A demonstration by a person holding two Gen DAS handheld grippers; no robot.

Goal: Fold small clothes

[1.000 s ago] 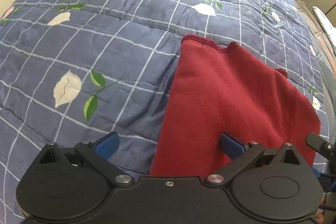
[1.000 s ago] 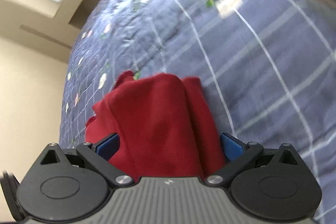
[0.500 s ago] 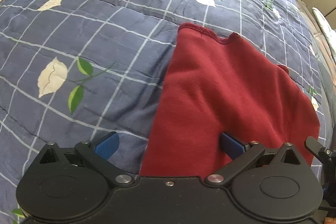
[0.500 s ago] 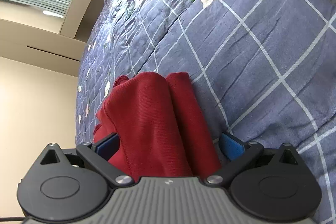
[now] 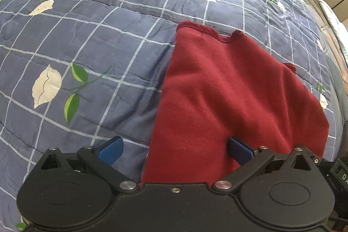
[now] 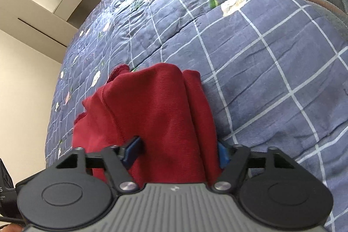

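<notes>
On the blue checked quilt [image 5: 91,40] with its leaf print, the red garment [image 5: 228,97] lies partly folded, and here comes the change: in the right wrist view the right gripper [image 6: 177,152] has narrowed its fingers over the last half second, the blue pads [image 6: 132,148] now nipping in against a bunched ridge of red cloth that they stood clear of a moment ago. That reads as a grab being taken, the next fold about to be lifted. Whether the pinch is fully firm, the view does not quite settle; cloth fills the gap and both pads touch it.

The left gripper [image 5: 174,148] keeps its fingers spread wide, one pad over bare quilt on the left, the other resting on the cloth's near part, with the garment's left edge running up between them. It has crept slightly nearer and lower than a second ago.

Both tools sit low at the near hem, pointing away across the bed, the stitched far edge [image 5: 206,30] still lying flat.
</notes>
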